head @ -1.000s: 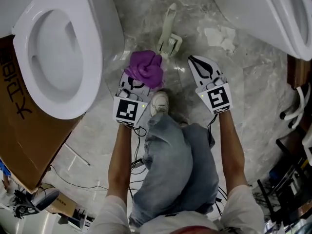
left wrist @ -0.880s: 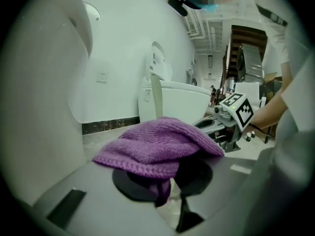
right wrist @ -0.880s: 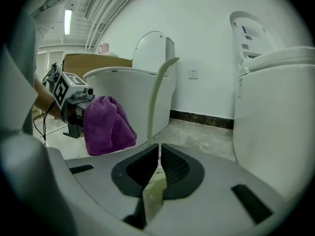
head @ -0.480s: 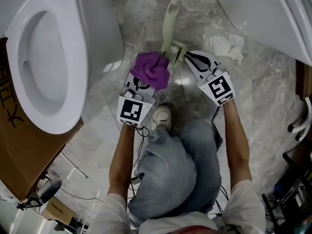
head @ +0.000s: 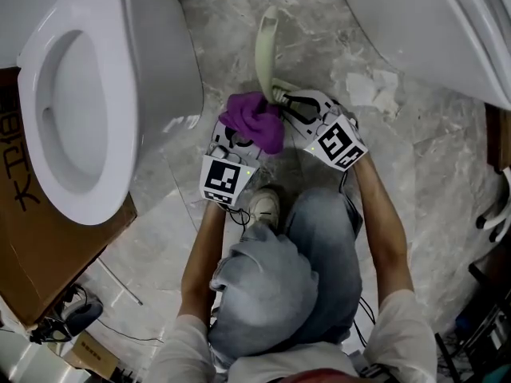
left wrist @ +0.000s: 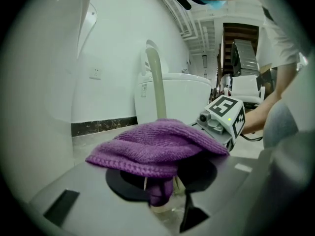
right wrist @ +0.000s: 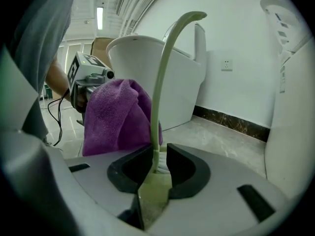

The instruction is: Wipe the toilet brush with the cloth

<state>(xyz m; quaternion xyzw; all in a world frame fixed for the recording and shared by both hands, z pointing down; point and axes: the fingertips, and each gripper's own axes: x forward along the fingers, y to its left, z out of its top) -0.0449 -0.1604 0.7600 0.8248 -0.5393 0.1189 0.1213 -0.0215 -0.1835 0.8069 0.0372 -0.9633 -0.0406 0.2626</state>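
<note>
The toilet brush (head: 262, 54) is pale green with a long curved handle. It stands off the marble floor (head: 343, 22) between the two toilets. In the right gripper view its handle (right wrist: 160, 82) rises straight up out of my right gripper (right wrist: 158, 166). That gripper's jaws are pressed in on the flat green lower end of the brush, pinching it. From the head view the same gripper (head: 289, 100) reaches in from the right, with its marker cube turned towards me.

Just left of the handle is the purple cloth (head: 255, 120). Its edge lies right against the lower handle, though I cannot tell how firmly it touches. In the left gripper view the cloth (left wrist: 157, 144) is draped in a loose heap over my left gripper (left wrist: 160, 191). That gripper's jaws have just been opening and now stand spread. A fold of the cloth hangs down in the gap between them, and the pads are not squeezing it. The brush handle (left wrist: 156, 87) stands upright behind the cloth there.

Further out, a white toilet (head: 160, 62) fills the left of the head view, with a cardboard box (head: 32, 238) below it. A second toilet (head: 431, 30) takes the upper right corner. A white crumpled scrap (head: 371, 90) lies on the floor to the right of the grippers. My bent knee in jeans (head: 271, 286) and a pale shoe (head: 263, 206) sit just below the grippers.
</note>
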